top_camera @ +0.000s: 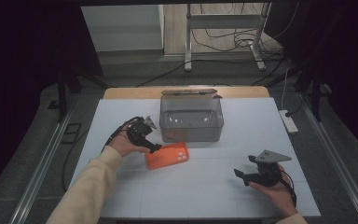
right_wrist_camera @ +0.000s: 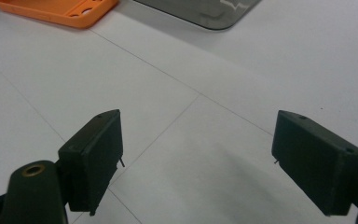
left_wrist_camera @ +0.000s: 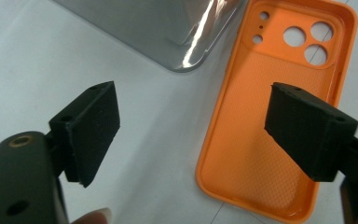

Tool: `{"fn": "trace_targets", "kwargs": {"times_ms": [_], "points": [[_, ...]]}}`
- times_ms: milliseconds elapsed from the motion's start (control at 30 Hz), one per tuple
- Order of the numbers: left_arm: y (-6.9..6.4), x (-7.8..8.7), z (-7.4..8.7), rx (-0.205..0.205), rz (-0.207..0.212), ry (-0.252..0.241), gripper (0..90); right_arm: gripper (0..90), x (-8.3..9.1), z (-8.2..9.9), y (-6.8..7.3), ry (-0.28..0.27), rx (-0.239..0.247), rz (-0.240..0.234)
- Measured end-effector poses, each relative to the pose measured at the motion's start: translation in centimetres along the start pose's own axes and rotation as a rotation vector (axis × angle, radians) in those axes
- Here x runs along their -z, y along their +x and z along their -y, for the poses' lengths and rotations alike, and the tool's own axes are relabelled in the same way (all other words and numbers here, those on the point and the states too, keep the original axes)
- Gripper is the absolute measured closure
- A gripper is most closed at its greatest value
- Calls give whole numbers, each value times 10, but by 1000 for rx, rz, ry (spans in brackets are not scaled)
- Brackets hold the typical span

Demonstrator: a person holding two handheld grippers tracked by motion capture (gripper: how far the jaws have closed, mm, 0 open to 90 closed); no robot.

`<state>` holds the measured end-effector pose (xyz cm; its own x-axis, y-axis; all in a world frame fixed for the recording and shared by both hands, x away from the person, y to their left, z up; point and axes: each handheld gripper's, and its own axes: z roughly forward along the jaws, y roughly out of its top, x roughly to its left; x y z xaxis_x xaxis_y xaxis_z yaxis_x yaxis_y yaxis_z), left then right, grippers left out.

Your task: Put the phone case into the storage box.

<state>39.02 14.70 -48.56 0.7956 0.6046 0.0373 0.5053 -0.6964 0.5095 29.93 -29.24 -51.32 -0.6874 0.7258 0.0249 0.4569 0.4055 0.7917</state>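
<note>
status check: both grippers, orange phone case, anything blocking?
Left gripper open, over the orange phone case, nothing held. Right gripper open, over bare table. Case flat, inner side up, just in front of the clear bin. Nothing in the way.

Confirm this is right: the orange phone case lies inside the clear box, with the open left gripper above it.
Not quite. The orange phone case lies on the table in front of the clear box, not inside it, as the high view shows. The left gripper is indeed open above it.
</note>
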Motion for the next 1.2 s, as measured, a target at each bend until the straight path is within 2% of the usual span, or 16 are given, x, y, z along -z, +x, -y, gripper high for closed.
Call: {"fn": "trace_targets", "kwargs": {"times_ms": [133,600,767,1067,1200], "points": [[0,-3,0,-1,8,9,199,170,0,0,1,-13,2,1],[2,-10,0,-9,32,18,243,169,0,0,0,-2,4,2],[2,-13,0,-11,49,49,266,169,0,0,0,-2,5,3],[4,-18,2,-14,77,88,385,169,0,0,0,-2,5,2],[4,-20,3,-14,77,103,390,169,0,0,0,1,4,4]]}}
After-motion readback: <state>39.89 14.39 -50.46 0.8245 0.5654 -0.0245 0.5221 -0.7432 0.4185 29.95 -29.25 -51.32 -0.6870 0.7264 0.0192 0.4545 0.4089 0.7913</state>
